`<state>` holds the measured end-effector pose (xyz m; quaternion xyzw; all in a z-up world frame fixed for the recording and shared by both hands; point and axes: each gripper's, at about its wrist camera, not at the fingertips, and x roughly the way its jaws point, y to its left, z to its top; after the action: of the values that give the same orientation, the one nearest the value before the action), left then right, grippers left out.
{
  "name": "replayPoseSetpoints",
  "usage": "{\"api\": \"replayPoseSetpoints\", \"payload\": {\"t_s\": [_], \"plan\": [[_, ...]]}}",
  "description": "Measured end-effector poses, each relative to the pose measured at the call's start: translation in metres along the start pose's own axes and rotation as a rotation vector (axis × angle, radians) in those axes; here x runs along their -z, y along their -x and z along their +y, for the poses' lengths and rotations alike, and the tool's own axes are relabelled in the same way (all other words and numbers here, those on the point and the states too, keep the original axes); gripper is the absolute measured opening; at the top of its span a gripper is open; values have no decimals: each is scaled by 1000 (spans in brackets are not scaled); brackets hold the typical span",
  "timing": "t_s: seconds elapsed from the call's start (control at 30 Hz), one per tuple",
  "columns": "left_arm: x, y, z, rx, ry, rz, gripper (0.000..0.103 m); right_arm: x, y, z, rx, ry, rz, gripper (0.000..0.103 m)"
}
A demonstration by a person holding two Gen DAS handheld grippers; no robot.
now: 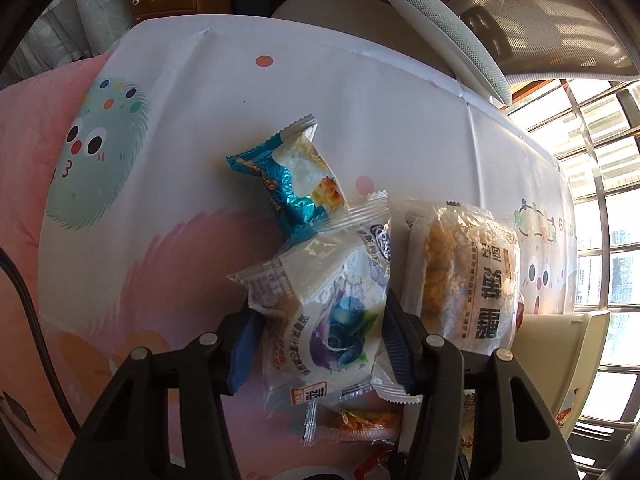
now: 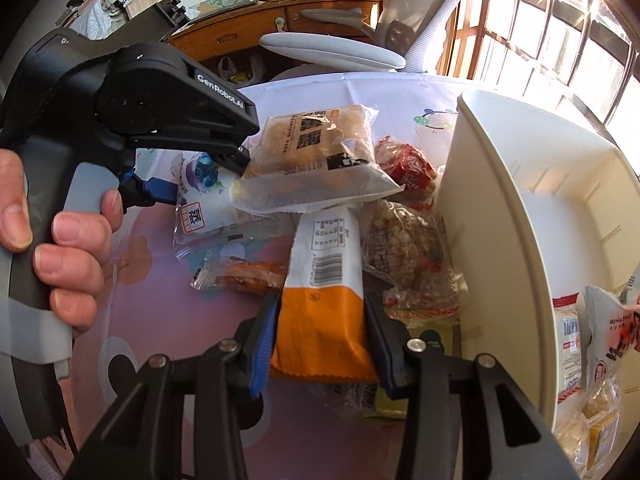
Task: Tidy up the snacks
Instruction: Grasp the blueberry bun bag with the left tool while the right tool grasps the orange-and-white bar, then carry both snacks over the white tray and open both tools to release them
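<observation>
Orange-and-white packet (image 2: pixel 320 300) is lying on the snack pile beside the bin (image 2: pixel 500 200), pinched by the right gripper (image 2: pixel 320 332). Left gripper (image 1: pixel 316 332) is apparently clamping the blueberry pack (image 1: pixel 320 312) on the tablecloth (image 1: pixel 200 100).

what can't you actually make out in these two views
- Left wrist view: the orange snack under the blueberry packet is mostly covered, so its kind is unclear.
- Right wrist view: the dark wrapper under the orange-and-white packet is hidden by it and the jaws.
- Right wrist view: the white bin runs off the right edge; the packets inside are cut off.
- Both views: the small print is unreadable.
</observation>
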<state>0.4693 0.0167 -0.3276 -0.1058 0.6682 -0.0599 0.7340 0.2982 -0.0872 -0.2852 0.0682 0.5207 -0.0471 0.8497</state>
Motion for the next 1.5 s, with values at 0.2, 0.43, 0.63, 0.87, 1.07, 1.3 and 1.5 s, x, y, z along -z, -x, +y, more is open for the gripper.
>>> {"api": "replayPoseSetpoints", "payload": {"t_s": [0.2,0.43,0.63,0.87,1.07,1.3,1.5], "plan": [[3,5,9,10,18,3,49,-1,1,0,-3,-6,19,40],[11,25,18,7,8,3,49,-4,5,-1,-7,-22,38,40],[21,54,26,12,2,-7,49,-3,22,2,-11,-25,34,39],[46,94,38,21,-9,-6,49,6,55,9,-17,0,-12,39],[76,133,49,44,-34,-30,49,21,91,19,-25,26,-68,39],[116,172,53,81,-87,-57,49,36,134,29,-32,49,-144,39],[152,191,48,124,-153,-60,49,56,168,29,-22,44,-196,39]]}}
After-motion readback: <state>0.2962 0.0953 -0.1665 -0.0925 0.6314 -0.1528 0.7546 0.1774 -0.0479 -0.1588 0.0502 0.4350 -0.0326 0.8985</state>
